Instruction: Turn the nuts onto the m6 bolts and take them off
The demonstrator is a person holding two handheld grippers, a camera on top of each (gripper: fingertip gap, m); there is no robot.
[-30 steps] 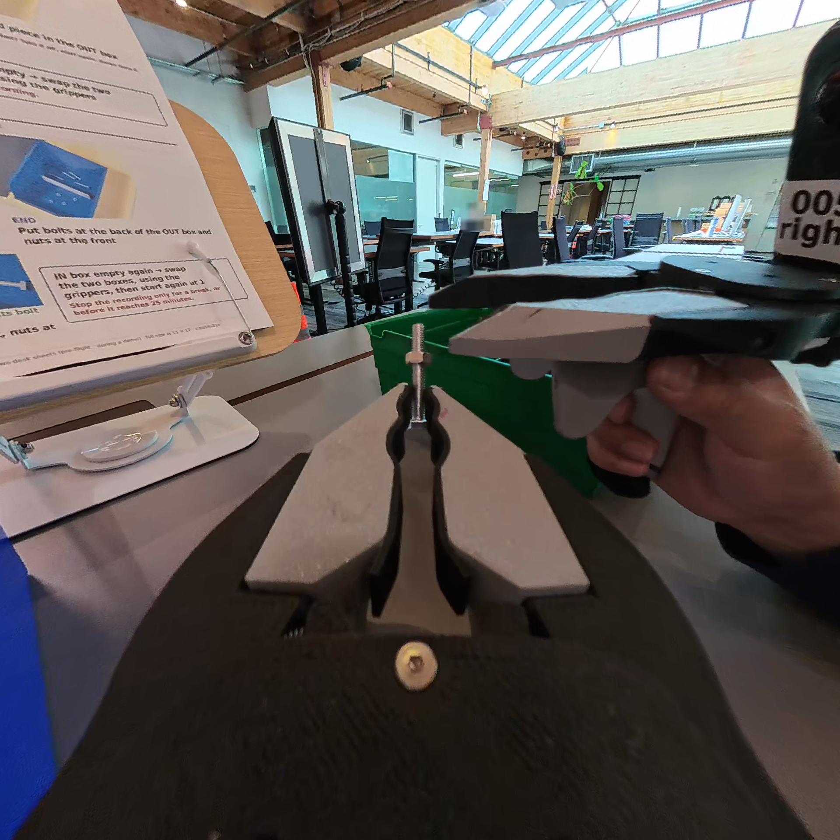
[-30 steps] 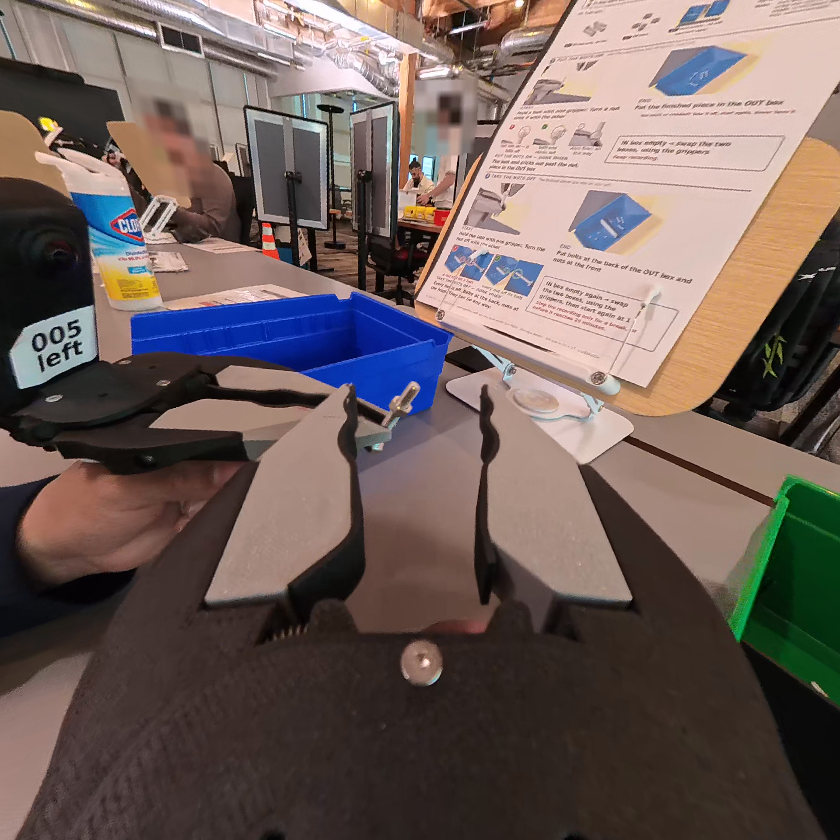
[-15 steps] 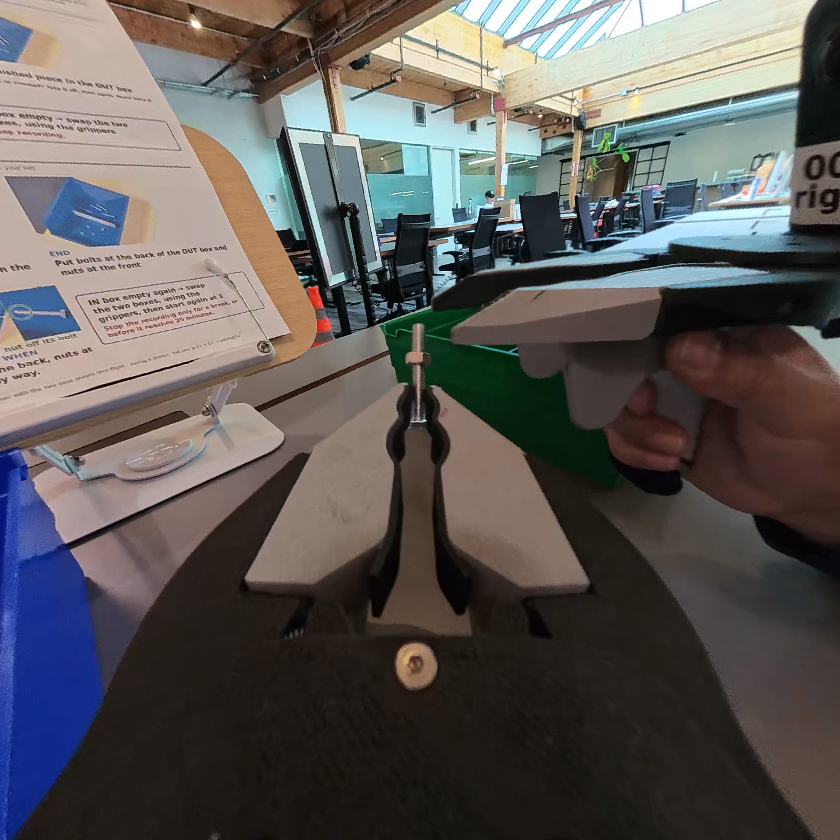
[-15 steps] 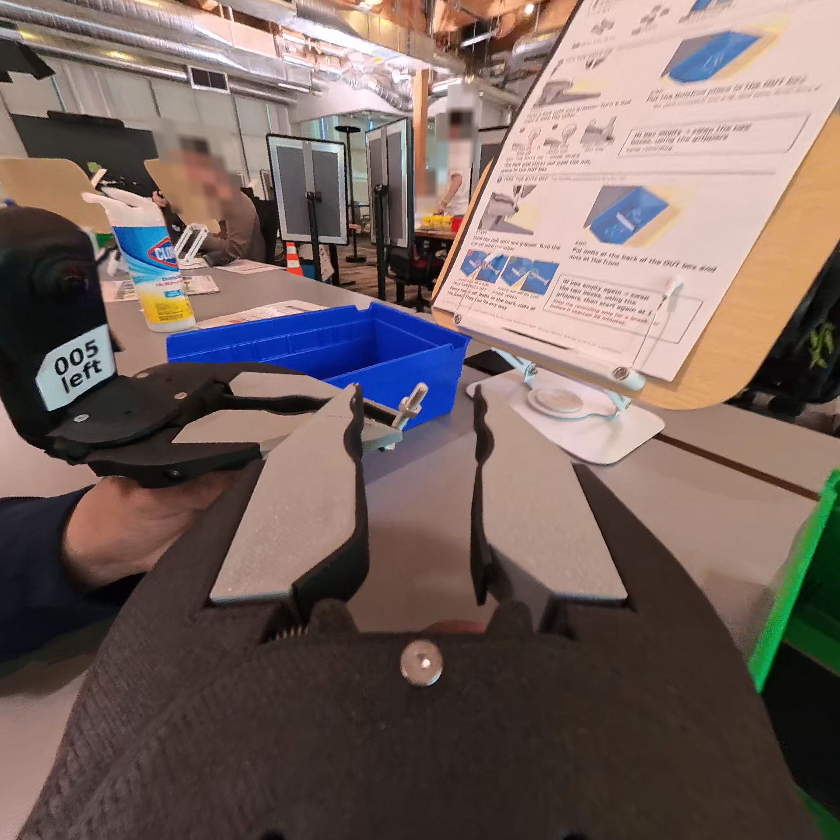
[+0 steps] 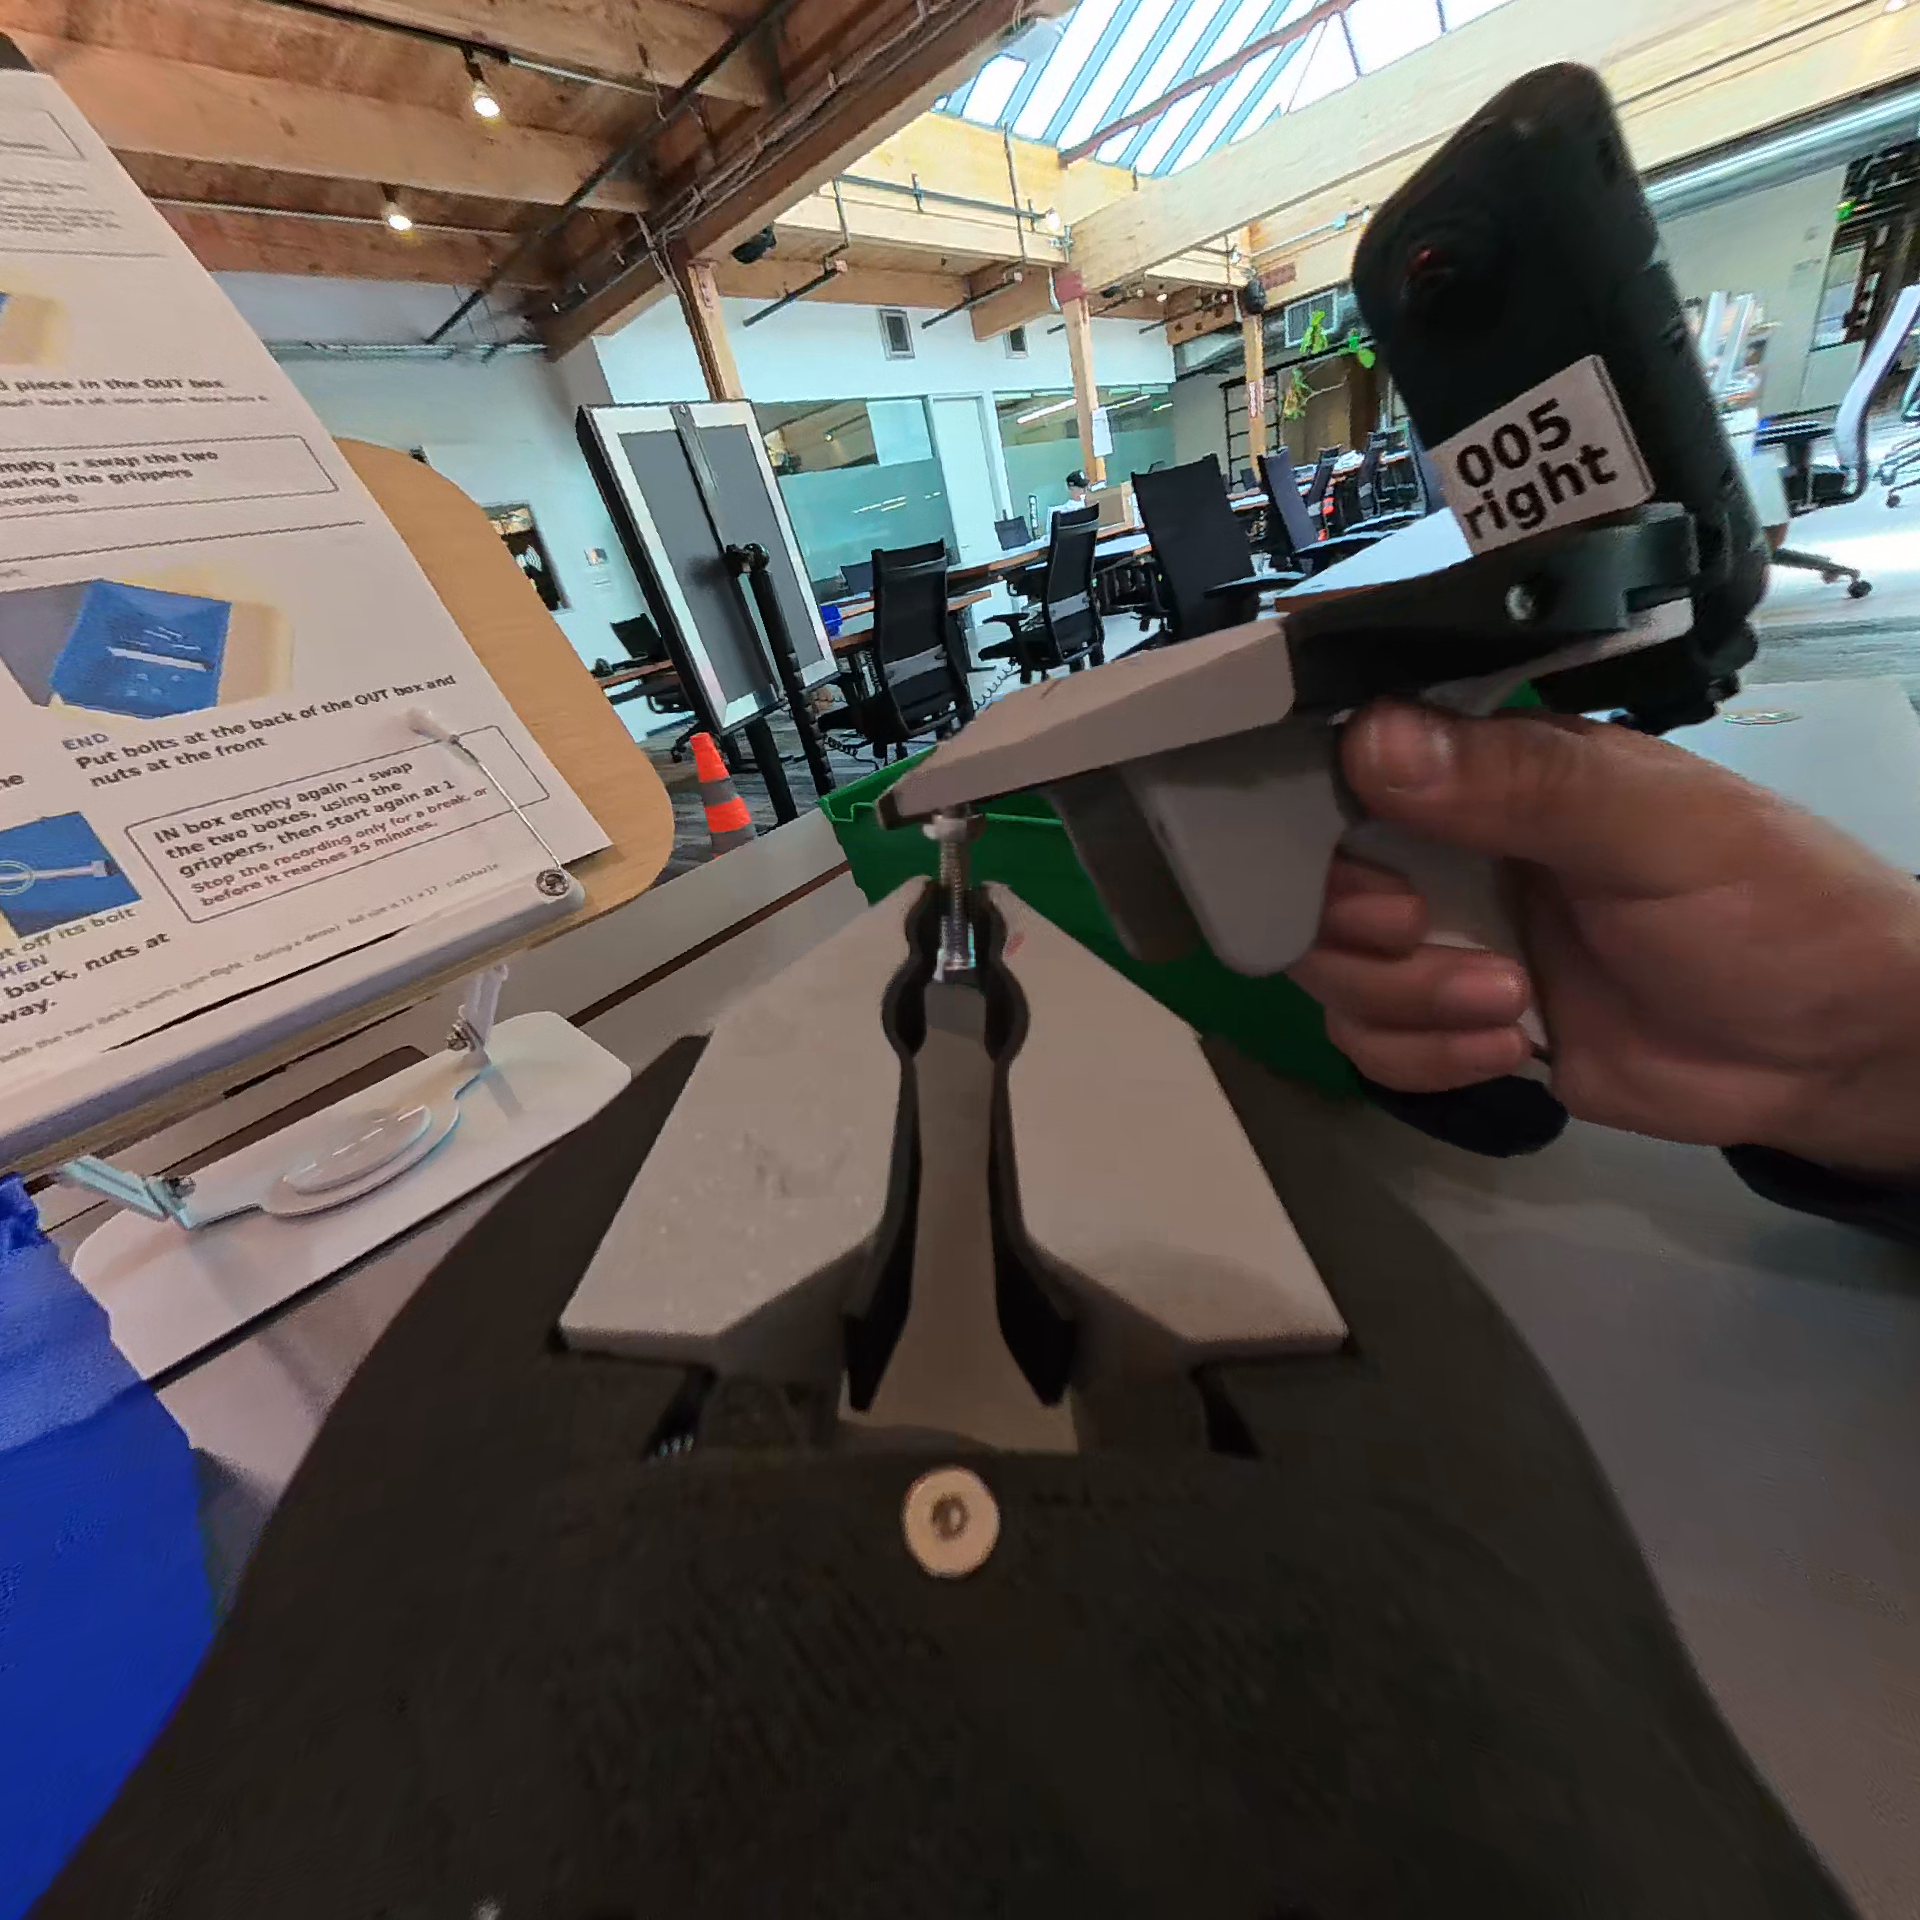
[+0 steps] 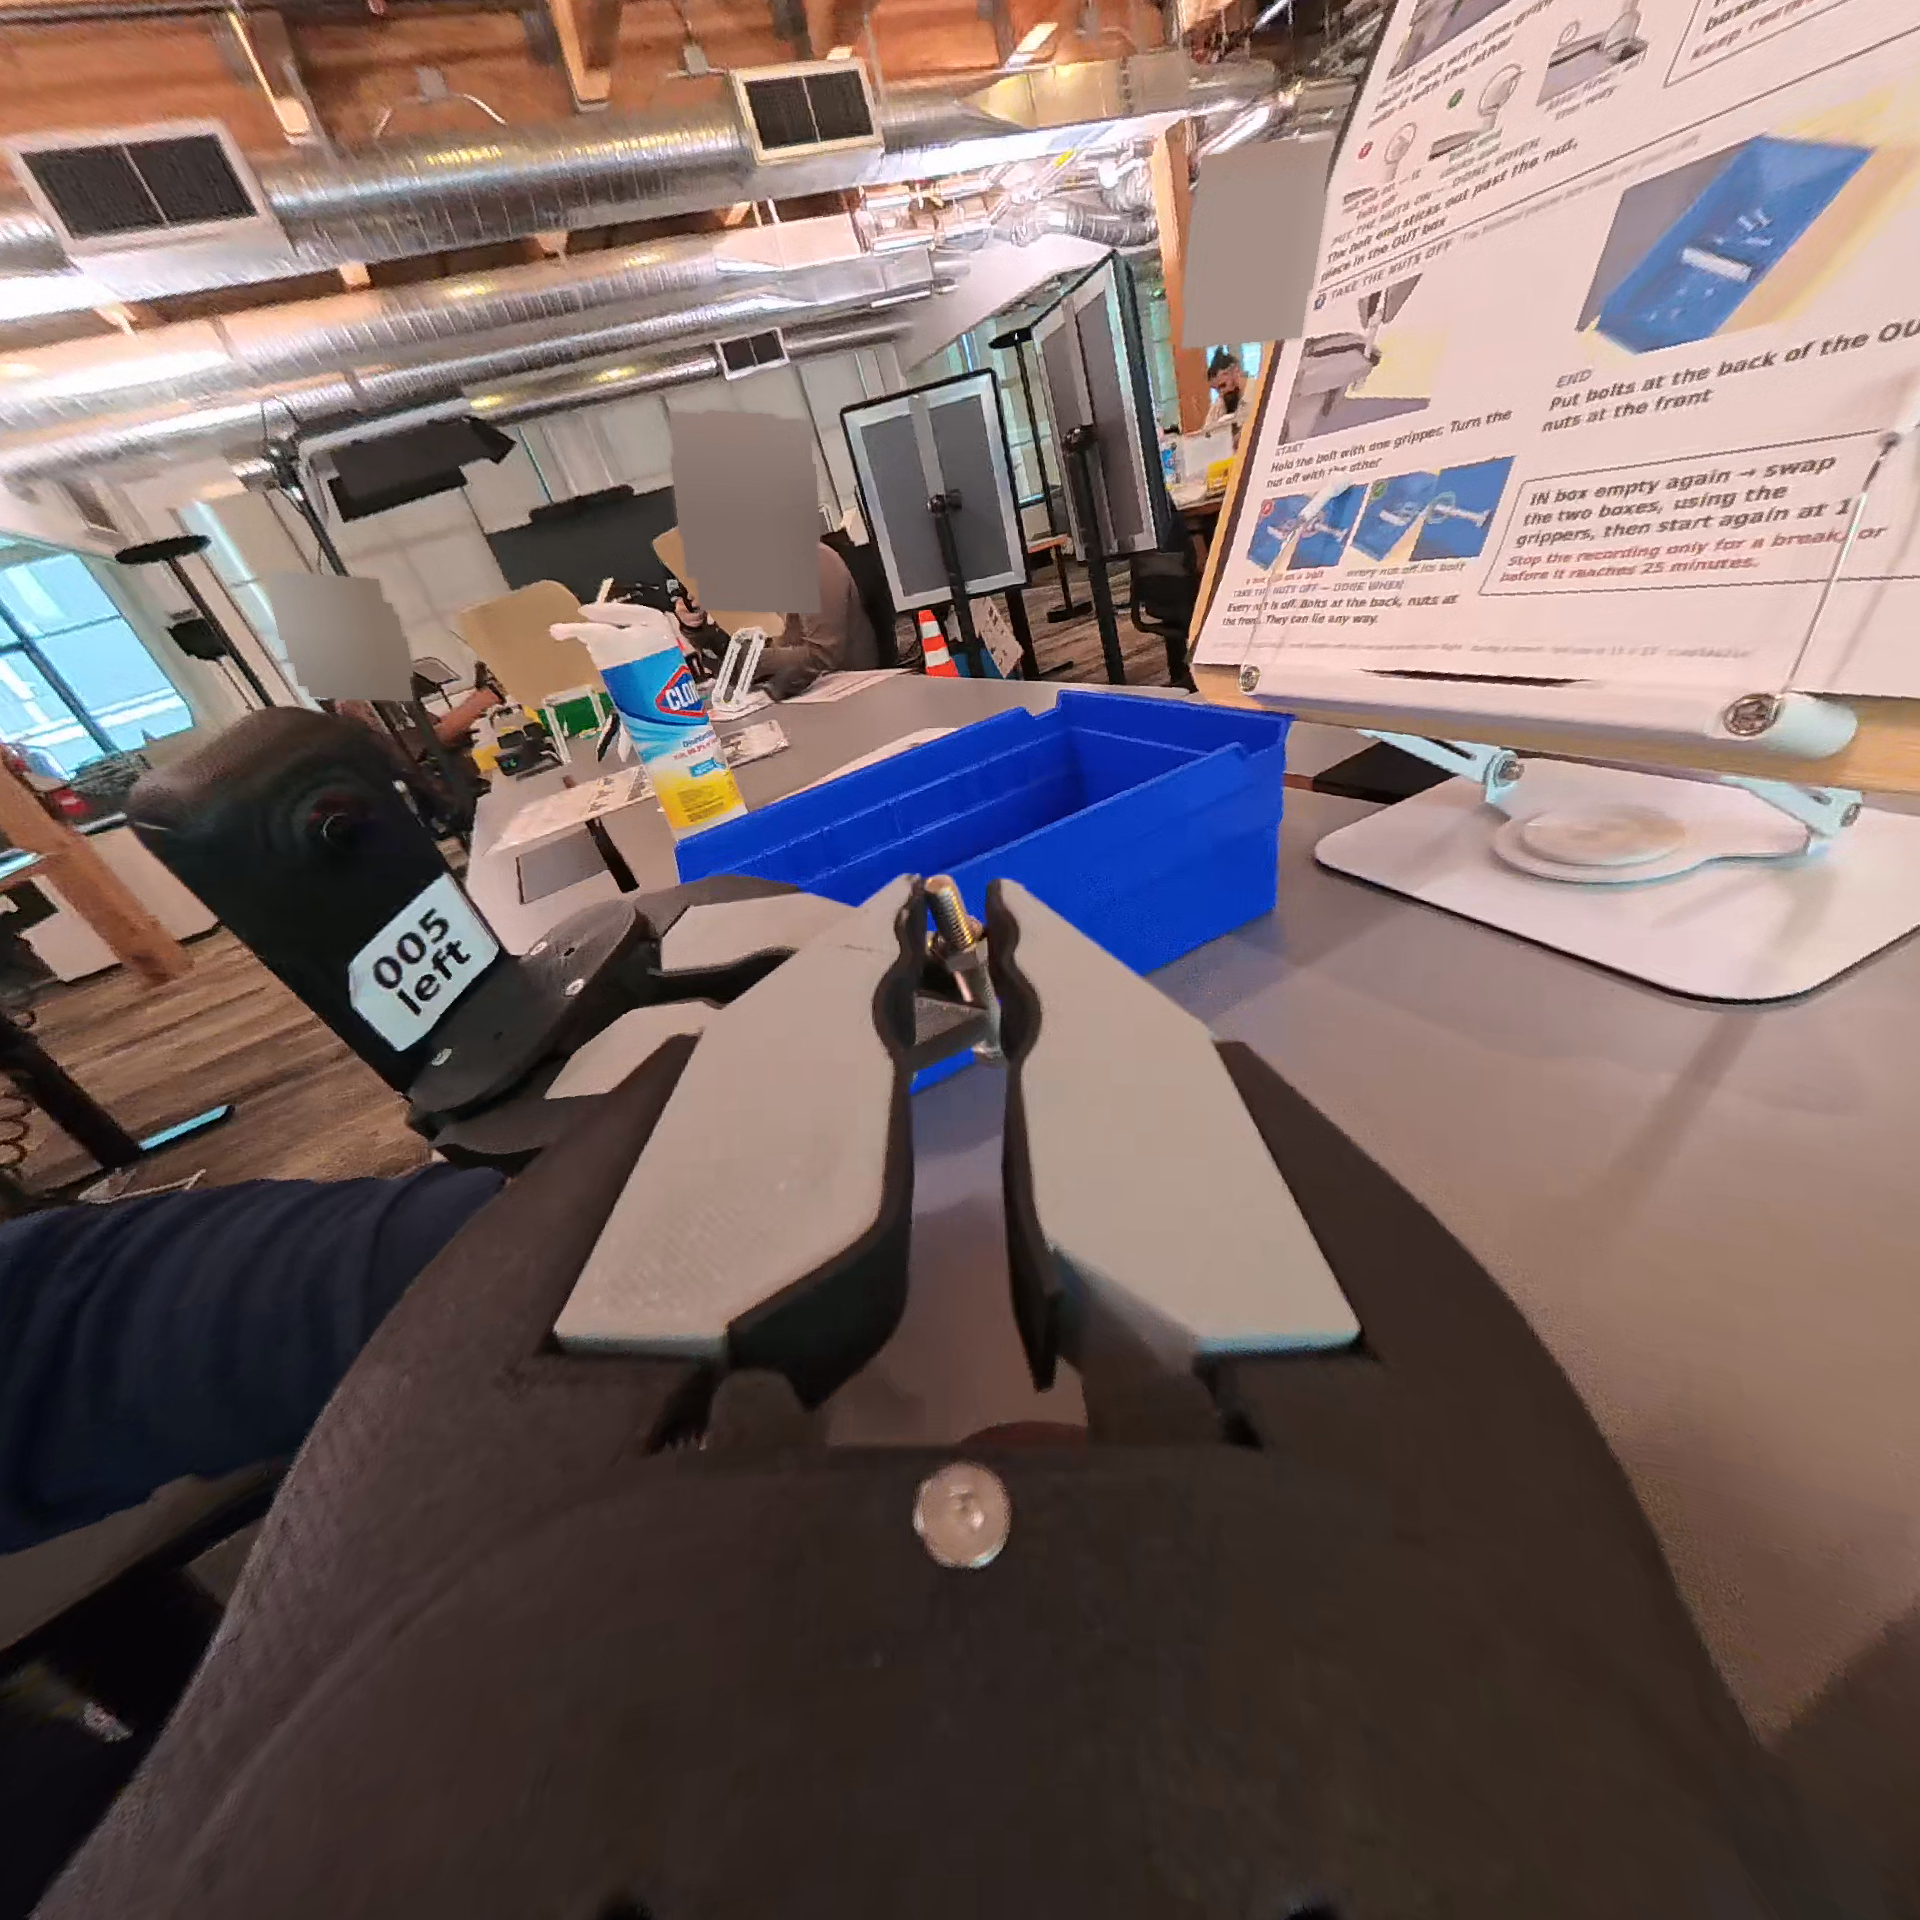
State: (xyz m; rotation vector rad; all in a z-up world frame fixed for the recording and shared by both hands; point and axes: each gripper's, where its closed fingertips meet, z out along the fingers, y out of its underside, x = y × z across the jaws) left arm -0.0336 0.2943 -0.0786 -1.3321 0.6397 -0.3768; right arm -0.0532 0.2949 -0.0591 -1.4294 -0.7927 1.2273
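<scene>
Grey bench carries one blue bin, one green bin and a stand with a printed instruction sheet. One bolt stands upright, clenched in the left gripper. The right gripper, white-labelled like the left, has its jaws closed around the nut, which is half hidden between them. A spray bottle stands behind.

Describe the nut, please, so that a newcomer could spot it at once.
Find the blue bin on the grey table. In front of it the left gripper holds a bolt upright. The nut is the small hex piece on its thread, between the right gripper tips.
</scene>
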